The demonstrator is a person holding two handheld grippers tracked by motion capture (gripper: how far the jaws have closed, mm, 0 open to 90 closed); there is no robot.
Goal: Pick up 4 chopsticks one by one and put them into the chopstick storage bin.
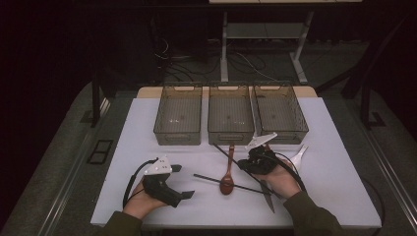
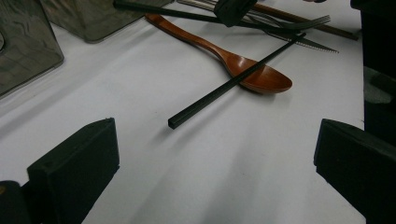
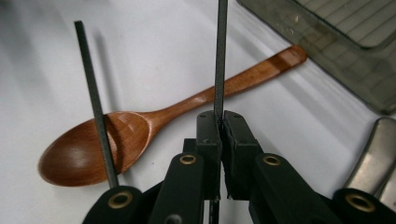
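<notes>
Table (image 1: 147, 196): white, carrying three clear bins along the far edge and loose cutlery in front of them.

Bins: left bin (image 1: 178, 114), middle bin (image 1: 230, 114), right bin (image 1: 280, 112). All three looked empty, so by this evidence no piece had yet been sorted.

Right gripper (image 3: 220, 122): held over the cutlery near the middle of the table. Its fingers (image 3: 208, 135) were clamped on a black chopstick (image 3: 220, 56), which ran straight out from the pads and crossed above the handle of the wooden spoon. Whether the chopstick's far end was already off the table could not be told.

Second chopstick (image 2: 229, 86): lay across the bowl of the wooden spoon (image 2: 243, 65), one end on the bare table.

Wooden spoon: flat on the table, bowl toward the person, handle toward the middle bin.

Other cutlery: a knife (image 1: 268, 196) near the right forearm, a fork (image 2: 299, 22) by the spoon, and a white spoon (image 1: 299, 156) to the right. All unclaimed.

Left gripper (image 1: 183, 182): resting low at the near left of the table, fingers (image 2: 74, 172) spread wide with nothing between them.

Progress, as judged: early. One chopstick was in hand; carrying it to a bin and clearing every other piece remained.
</notes>
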